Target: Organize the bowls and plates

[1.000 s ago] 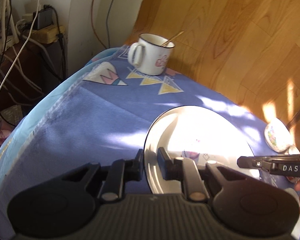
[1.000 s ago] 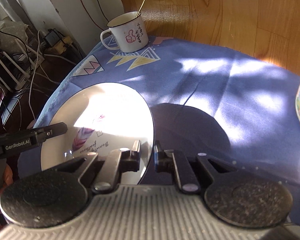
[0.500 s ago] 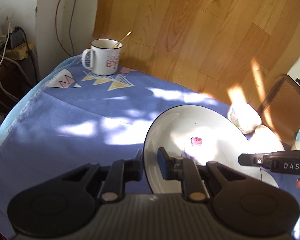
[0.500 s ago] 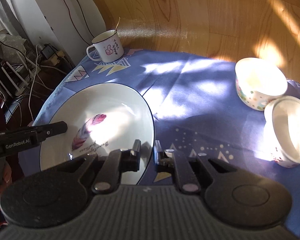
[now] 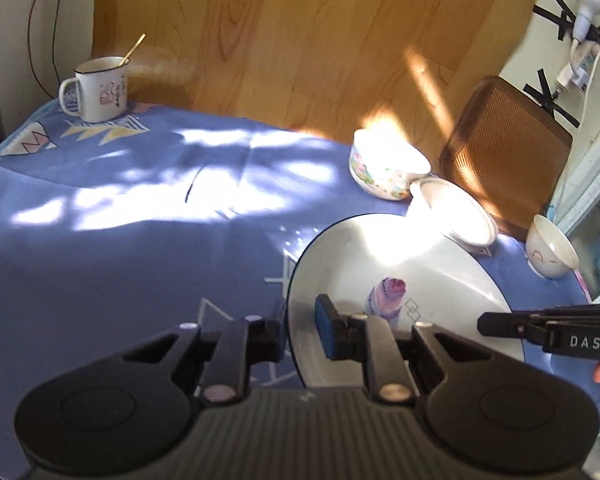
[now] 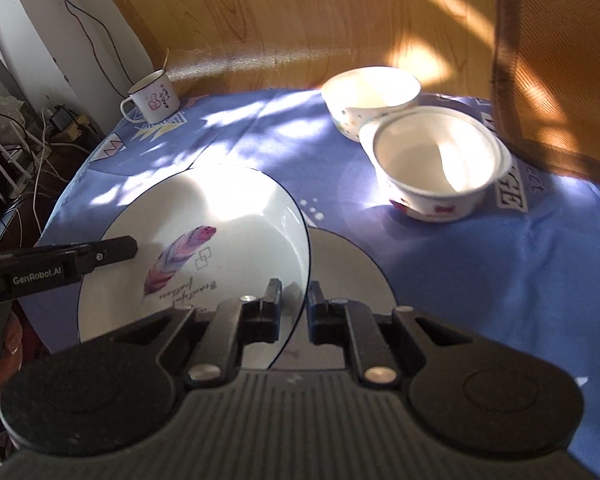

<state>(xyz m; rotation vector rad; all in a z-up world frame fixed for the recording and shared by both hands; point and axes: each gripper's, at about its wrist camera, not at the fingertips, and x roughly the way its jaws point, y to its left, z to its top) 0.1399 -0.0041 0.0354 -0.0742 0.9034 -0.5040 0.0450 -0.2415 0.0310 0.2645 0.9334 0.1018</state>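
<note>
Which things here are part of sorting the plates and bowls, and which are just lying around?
Part of the job:
feather plate, held at opposite rims by the left tool and right tool
speckled bowl
white bowl
small bowl

Just lying about:
mug with spoon
chair

"DAS" marks the right gripper (image 5: 548,326); "GenRobot.AI", seemingly, the left gripper (image 6: 72,262).
</note>
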